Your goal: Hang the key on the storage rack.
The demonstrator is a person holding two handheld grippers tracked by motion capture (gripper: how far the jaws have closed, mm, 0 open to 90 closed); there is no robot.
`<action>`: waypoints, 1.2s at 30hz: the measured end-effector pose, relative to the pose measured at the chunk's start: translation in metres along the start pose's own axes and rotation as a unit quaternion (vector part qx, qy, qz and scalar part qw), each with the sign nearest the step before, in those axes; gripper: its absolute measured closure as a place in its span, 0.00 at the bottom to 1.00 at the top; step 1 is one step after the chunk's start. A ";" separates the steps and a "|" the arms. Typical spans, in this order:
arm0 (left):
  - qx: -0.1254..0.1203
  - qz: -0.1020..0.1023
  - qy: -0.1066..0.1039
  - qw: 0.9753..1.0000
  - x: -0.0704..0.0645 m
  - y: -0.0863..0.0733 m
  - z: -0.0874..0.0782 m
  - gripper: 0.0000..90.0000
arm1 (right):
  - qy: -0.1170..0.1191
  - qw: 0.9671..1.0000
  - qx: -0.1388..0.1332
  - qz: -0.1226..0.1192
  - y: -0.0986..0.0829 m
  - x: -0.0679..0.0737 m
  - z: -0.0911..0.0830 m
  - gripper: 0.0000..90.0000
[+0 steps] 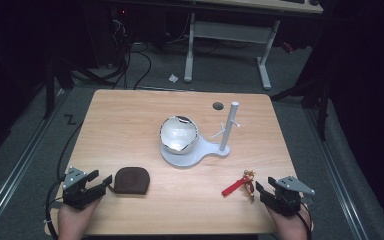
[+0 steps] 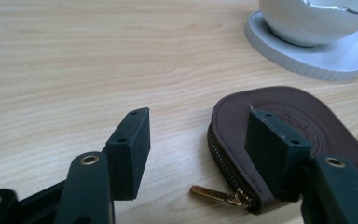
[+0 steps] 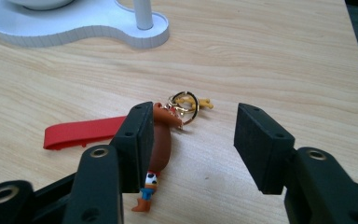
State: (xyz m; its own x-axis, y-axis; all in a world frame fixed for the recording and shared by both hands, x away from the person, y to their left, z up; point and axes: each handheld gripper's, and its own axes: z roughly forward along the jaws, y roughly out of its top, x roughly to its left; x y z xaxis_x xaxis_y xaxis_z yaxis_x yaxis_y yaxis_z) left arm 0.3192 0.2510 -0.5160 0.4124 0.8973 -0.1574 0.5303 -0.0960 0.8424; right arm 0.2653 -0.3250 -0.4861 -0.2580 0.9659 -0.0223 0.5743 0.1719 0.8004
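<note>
near the front edge of the wooden table, both grippers are held low with jaws apart and nothing clamped. left gripper is aimed at the brown zip pouch, which lies flat just beside its jaws; in the left gripper view the pouch sits partly behind the right-hand jaw, zipper pull toward the camera. right gripper is just beside the figure keychain with its red strap; in the right gripper view the keychain lies against the left-hand jaw, gold ring beyond. a clean grasp is judged to need the jaws centred over the figure's body, not the loose strap. white stand with bowl and peg post is well apart at mid-table, so open room is left between; front edge is close to both hands.
</note>
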 end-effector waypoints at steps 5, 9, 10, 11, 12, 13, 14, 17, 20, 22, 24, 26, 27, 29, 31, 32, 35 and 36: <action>0.010 0.007 0.011 1.000 0.002 -0.001 0.006 0.45 | 0.003 1.000 0.001 -0.001 -0.002 -0.002 0.002 0.55; 0.022 0.007 0.003 1.000 0.001 -0.002 0.008 0.49 | 0.008 1.000 0.003 -0.001 -0.003 -0.002 0.002 0.58; 0.025 0.006 0.002 1.000 0.001 -0.003 0.009 0.49 | 0.008 1.000 0.005 -0.001 -0.003 -0.001 0.002 0.58; 0.025 0.006 0.002 1.000 0.001 -0.003 0.009 0.49 | 0.008 1.000 0.006 -0.002 -0.003 -0.001 0.002 0.59; 0.028 0.006 0.002 1.000 0.001 -0.003 0.009 0.50 | 0.008 1.000 0.007 -0.003 -0.004 -0.001 0.002 0.60; 0.032 0.010 0.002 0.999 0.001 -0.004 0.010 0.51 | 0.010 1.000 0.008 -0.004 -0.004 -0.001 0.003 0.60; 0.032 0.011 0.002 0.999 0.000 -0.004 0.009 0.52 | 0.010 1.000 0.010 -0.006 -0.004 -0.001 0.004 0.60; 0.032 0.010 0.001 0.999 0.001 -0.004 0.009 0.53 | 0.011 1.000 0.016 -0.007 -0.006 0.001 0.005 0.60; 0.033 0.008 -0.002 0.999 0.002 -0.004 0.009 0.54 | 0.011 1.000 0.017 -0.009 -0.006 0.002 0.005 0.61; 0.038 0.008 -0.008 0.999 0.001 -0.004 0.011 0.54 | 0.013 1.000 0.019 -0.009 -0.007 0.002 0.005 0.62; 0.040 0.015 -0.006 0.999 -0.001 -0.004 0.011 0.54 | 0.014 1.000 0.020 -0.009 -0.007 0.002 0.006 0.63; 0.040 0.022 -0.004 0.999 -0.003 -0.003 0.011 0.54 | 0.015 1.000 0.021 -0.007 -0.007 0.002 0.006 0.63; 0.040 0.022 -0.004 0.999 -0.003 -0.003 0.011 0.54 | 0.015 1.000 0.021 -0.007 -0.007 0.002 0.006 0.63; 0.040 0.018 0.000 0.999 0.000 -0.002 0.010 0.54 | 0.016 1.000 0.022 -0.007 -0.007 0.002 0.007 0.63; 0.037 0.008 0.003 0.999 0.003 -0.003 0.009 0.54 | 0.015 1.000 0.021 -0.009 -0.007 0.002 0.007 0.63; 0.034 -0.004 0.003 0.999 0.008 -0.003 0.008 0.54 | 0.015 1.000 0.022 -0.008 -0.007 0.002 0.007 0.64; 0.036 -0.009 0.000 0.999 0.011 -0.003 0.007 0.54 | 0.015 1.000 0.022 -0.009 -0.008 0.002 0.007 0.64; 0.037 -0.008 0.000 0.999 0.011 -0.003 0.008 0.54 | 0.015 1.000 0.023 -0.009 -0.008 0.002 0.007 0.63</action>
State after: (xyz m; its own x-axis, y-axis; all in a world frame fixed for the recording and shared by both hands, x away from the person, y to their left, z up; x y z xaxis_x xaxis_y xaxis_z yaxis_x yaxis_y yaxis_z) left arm 0.3278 0.2578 -0.5246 0.4033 0.8990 -0.1706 0.5906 -0.1133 0.7989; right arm 0.2662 -0.3235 -0.4968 -0.2924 0.9561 -0.0176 0.6038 0.1989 0.7720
